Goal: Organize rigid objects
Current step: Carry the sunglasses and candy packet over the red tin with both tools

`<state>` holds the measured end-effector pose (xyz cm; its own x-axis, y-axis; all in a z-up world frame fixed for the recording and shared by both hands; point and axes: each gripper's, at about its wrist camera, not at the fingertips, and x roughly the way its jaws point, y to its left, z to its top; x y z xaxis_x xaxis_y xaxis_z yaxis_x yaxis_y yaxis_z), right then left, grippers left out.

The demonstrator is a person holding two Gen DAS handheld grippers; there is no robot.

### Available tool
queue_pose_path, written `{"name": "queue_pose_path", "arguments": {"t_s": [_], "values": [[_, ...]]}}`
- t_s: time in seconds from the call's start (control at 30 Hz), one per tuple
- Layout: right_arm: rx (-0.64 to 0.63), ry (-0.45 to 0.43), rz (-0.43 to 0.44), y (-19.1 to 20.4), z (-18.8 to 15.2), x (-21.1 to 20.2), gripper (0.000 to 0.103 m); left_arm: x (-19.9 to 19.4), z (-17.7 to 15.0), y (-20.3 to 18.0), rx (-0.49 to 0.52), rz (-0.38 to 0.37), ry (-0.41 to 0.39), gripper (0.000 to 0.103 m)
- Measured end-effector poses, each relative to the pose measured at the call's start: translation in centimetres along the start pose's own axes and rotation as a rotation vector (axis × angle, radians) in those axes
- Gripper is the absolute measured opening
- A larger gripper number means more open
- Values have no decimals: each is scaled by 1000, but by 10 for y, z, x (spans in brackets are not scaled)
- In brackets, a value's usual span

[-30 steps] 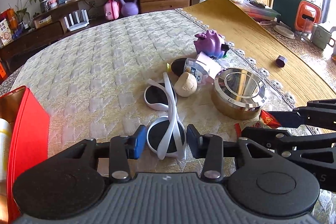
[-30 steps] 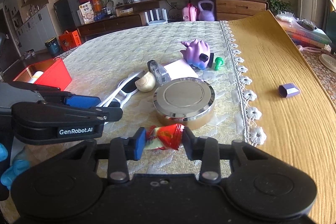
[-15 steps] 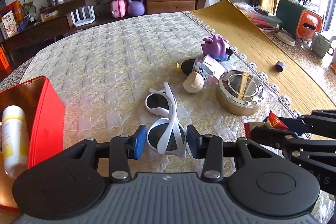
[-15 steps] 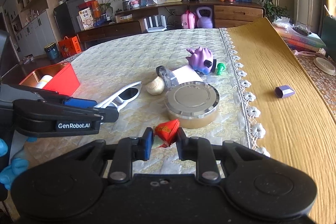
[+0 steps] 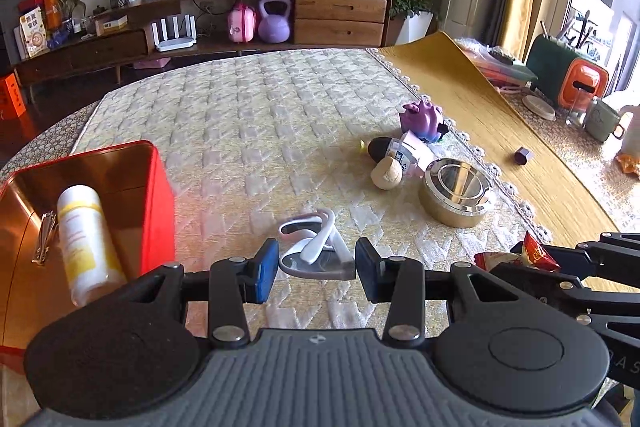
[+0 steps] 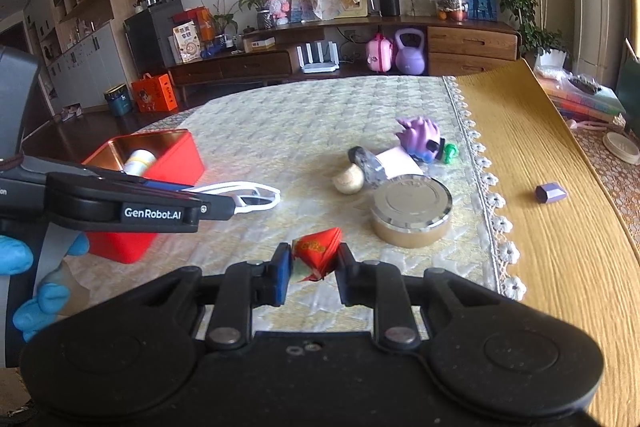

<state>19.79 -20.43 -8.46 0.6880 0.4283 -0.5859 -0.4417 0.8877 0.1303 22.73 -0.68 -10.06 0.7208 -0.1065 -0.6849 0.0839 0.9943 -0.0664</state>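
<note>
While both grippers hang above the quilted cloth, each has something pinched. The left gripper [image 5: 316,267] is partly closed on a pair of white sunglasses [image 5: 314,247], gripped across one dark lens with the arms sticking out ahead of the jaws. The right gripper [image 6: 312,267] is squeezed almost fully shut on a small red snack packet [image 6: 316,253], which crumples between the pads. A blue-gloved hand [image 6: 24,279] carries the left tool.

The likely goal, I'd say, is the red tin box [image 5: 158,195] near the table's left edge, where a white-and-yellow bottle [image 5: 80,235] and a metal clip [image 5: 44,239] already lie.

What worries me: the sunglasses are held by a smooth, curved lens, so they could swivel or slip out on the way over, and their loose arms might catch the tin's rim. The packet is soft, so a hard squeeze may crush what's inside. The two tools ride close together and could knock each other.

Toward the cloth's lace-trimmed right edge sit a round metal tin [image 5: 456,195], a beige ball [image 5: 386,174], and a purple toy [image 5: 422,117]; a small purple block [image 6: 551,192] lies apart on the mustard runner. Behind, a low wooden sideboard [image 6: 472,45] holds a purple kettlebell [image 6: 409,53] and plants.
</note>
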Motion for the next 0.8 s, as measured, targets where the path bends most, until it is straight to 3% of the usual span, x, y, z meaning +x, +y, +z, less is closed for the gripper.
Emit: {"name": "queue_pose_path", "arguments": {"t_s": [0.8], "values": [[-125,-46,44,79,25,-29,23,-96,11,59,-127,-56,-138,41]]}}
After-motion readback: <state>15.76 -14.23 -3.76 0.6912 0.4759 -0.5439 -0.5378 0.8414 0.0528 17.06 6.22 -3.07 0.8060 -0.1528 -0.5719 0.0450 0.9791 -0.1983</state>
